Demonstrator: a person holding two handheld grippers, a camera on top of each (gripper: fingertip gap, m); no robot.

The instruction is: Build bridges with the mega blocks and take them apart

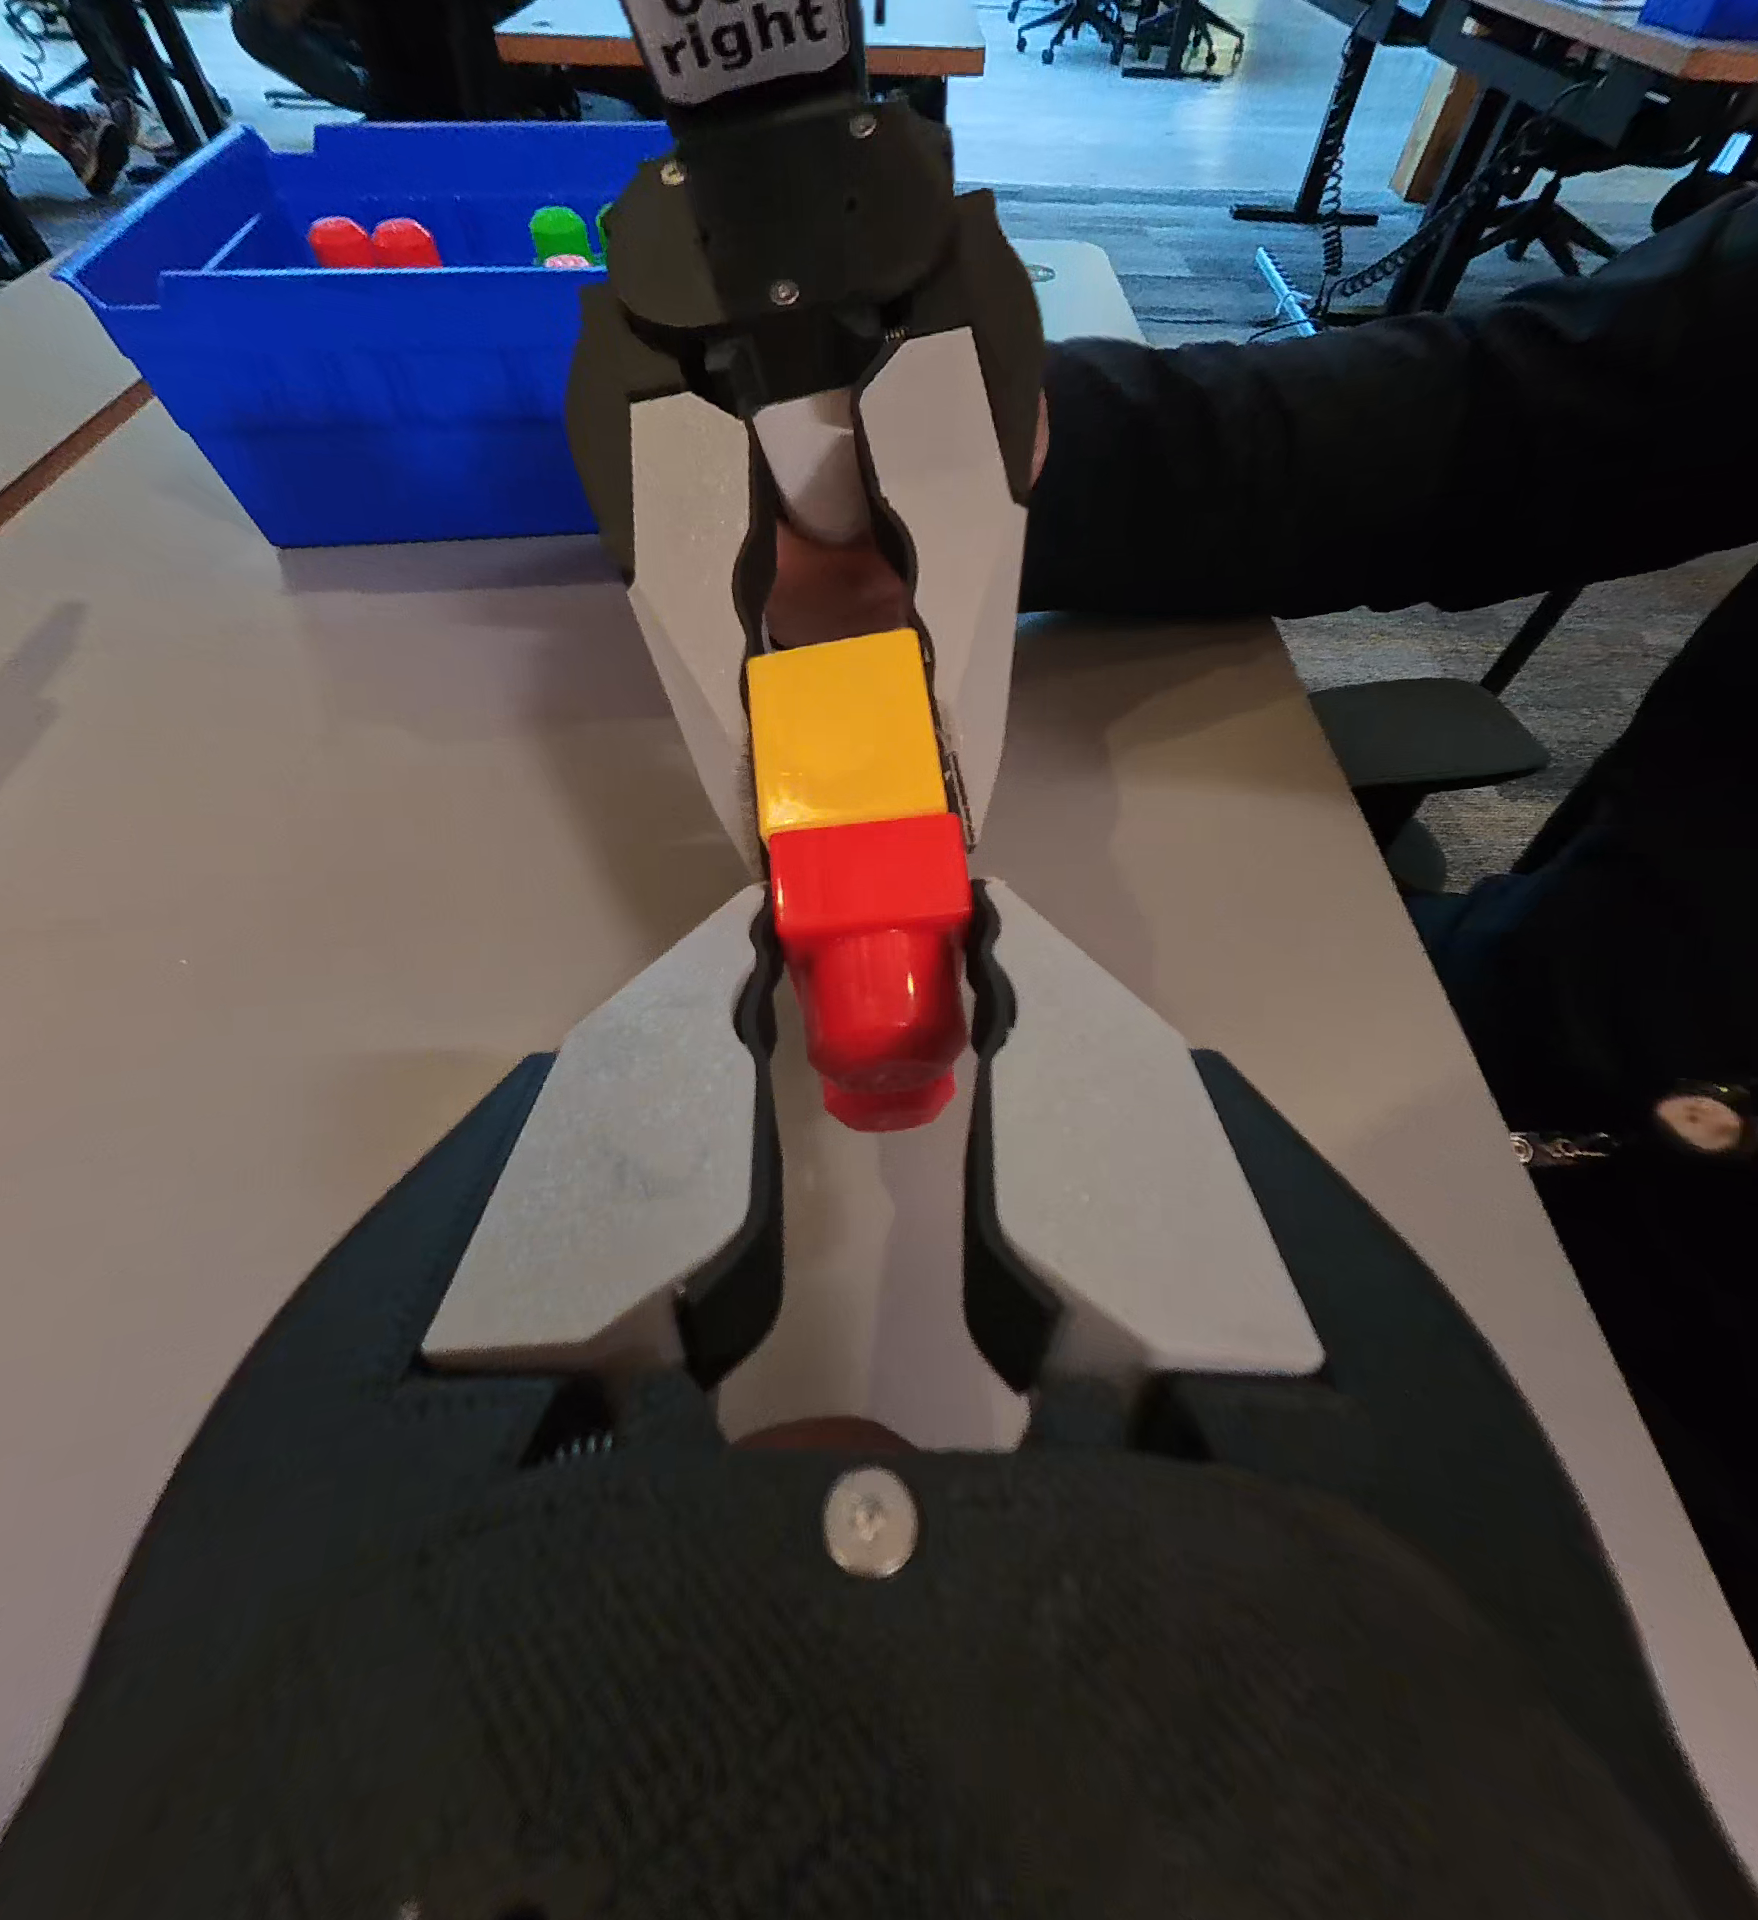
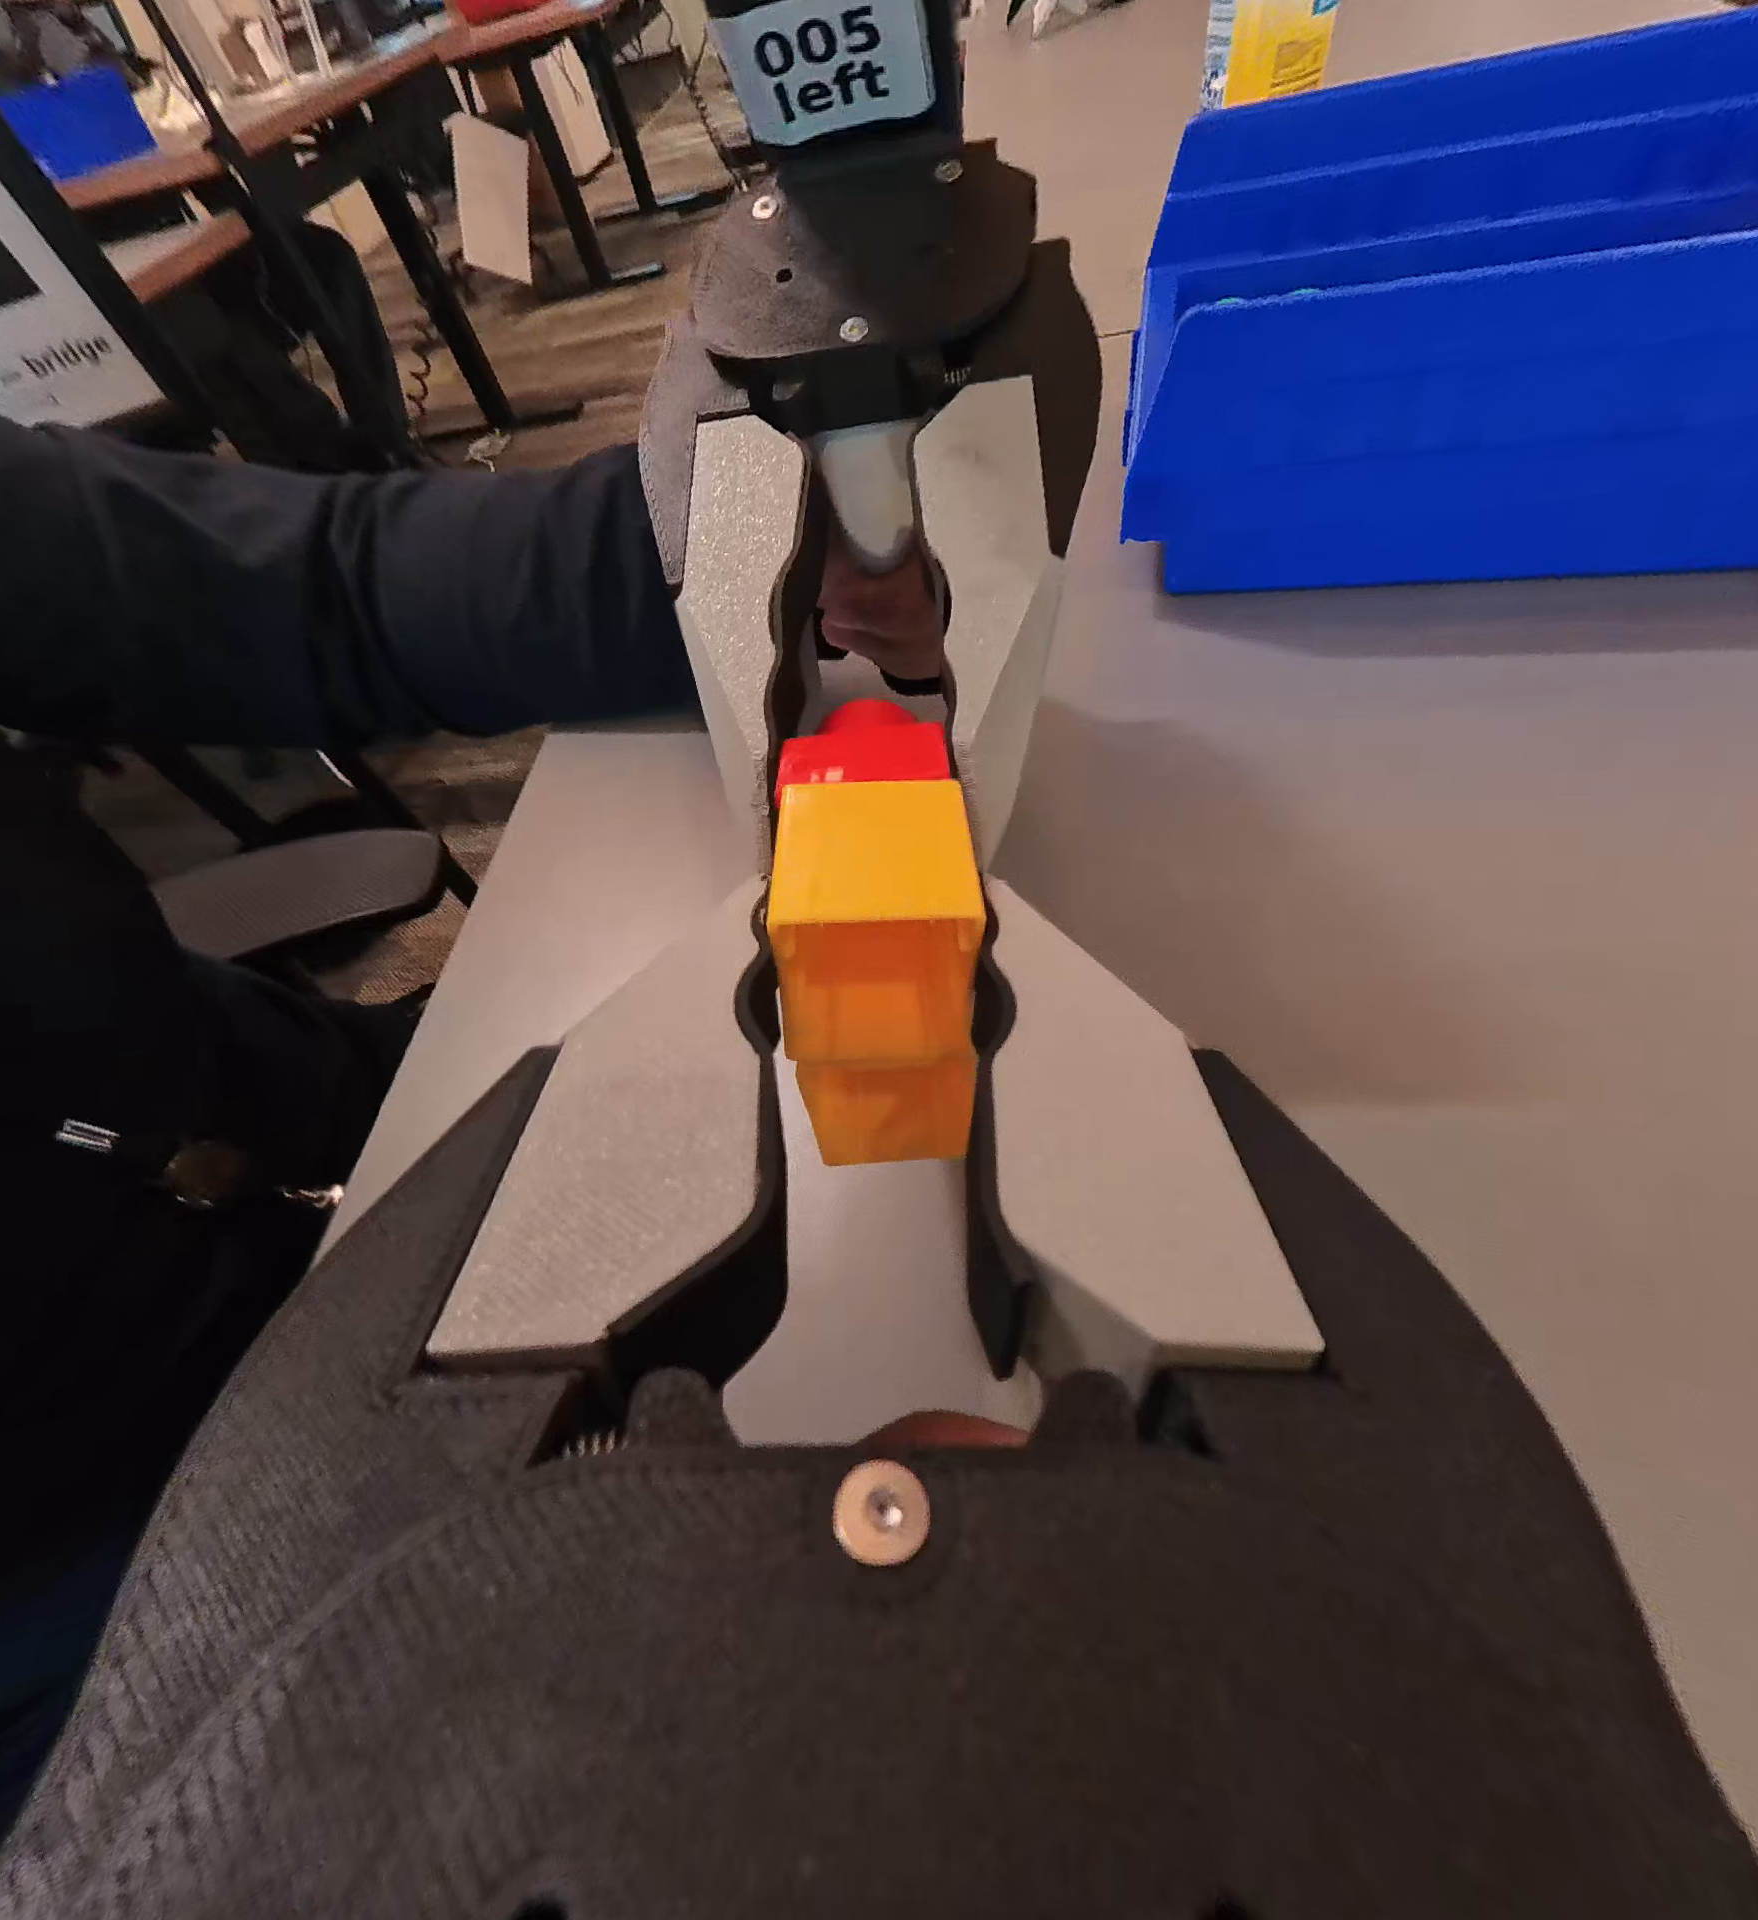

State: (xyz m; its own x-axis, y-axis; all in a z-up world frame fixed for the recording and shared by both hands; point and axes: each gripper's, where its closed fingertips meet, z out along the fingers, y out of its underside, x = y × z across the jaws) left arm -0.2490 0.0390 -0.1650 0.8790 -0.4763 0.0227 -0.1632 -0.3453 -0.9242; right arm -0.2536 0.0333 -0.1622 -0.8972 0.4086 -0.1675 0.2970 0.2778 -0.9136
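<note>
Blocks sit joined end to end in mid-air above the desk [image 1: 231, 831], each end pinched by one tool. Nearest in the left wrist view, the left hand-held gripper [image 1: 870, 971] is clamped on the red block [image 1: 870, 904], whose round stud points back toward that camera. Just beyond, touching it, the yellow block [image 1: 844, 732] is clamped in the right hand-held gripper [image 1: 849, 748], which faces the other way. From the right wrist view the order flips: the yellow block's hollow underside opens toward the lens and the red one shows behind it. Farther off, a blue bin [image 1: 355, 405] rests on the desk with more red and green pieces inside, and a dark sleeve [image 1: 1374, 457] reaches in from the side.

Whether the pair is being pressed together or pulled apart cannot be told. Either way, an off-axis push or twist could let a smooth plastic face slip from the pads, and a sudden release could drop a block onto the desk or over its edge.
</note>
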